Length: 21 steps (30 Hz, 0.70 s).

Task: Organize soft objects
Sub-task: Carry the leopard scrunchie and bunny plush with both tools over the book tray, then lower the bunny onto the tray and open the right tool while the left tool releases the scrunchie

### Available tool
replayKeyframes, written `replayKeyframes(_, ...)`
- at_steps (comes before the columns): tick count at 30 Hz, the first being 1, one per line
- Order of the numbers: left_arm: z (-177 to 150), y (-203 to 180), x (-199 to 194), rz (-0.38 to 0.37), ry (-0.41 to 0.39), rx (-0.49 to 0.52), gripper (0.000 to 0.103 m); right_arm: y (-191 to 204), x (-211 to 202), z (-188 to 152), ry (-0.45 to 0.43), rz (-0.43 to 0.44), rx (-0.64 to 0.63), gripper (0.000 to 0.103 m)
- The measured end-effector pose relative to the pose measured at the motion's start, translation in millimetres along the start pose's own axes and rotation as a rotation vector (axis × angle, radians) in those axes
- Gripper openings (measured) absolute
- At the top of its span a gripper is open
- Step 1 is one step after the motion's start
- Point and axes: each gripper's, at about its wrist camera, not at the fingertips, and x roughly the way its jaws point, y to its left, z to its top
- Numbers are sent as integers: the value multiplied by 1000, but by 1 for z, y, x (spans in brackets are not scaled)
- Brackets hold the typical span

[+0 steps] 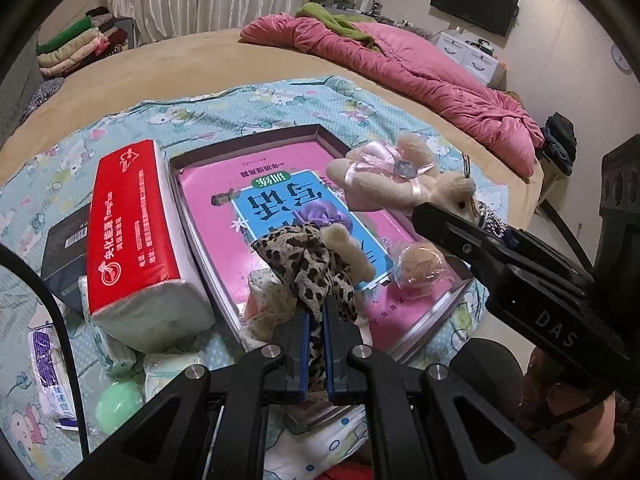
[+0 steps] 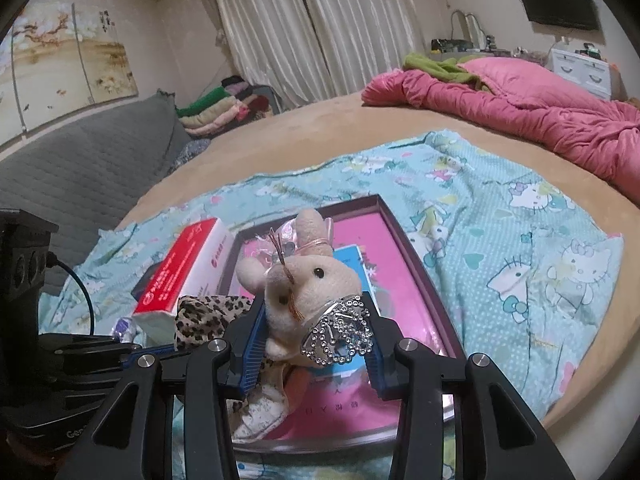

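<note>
On the bed [image 2: 280,148], a tray [image 2: 436,304] is lying on a sheet. The left claw [image 1: 316,320] is pinching a scarf [image 1: 308,264], the right claw [image 2: 316,344] is clamping a bunny [image 2: 308,284]; both are hanging above the tray, likely for placing there.

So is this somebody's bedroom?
Most likely a bedroom. There's a big bed with a rumpled pink quilt, long curtains behind it, and a pile of folded clothes in the corner.
</note>
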Motion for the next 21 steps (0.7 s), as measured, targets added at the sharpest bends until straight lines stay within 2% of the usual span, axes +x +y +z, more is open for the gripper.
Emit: replayKeyframes(21, -7, 7, 14, -11, 19, -14, 6, -5, 28, -15, 148, -74, 0, 44)
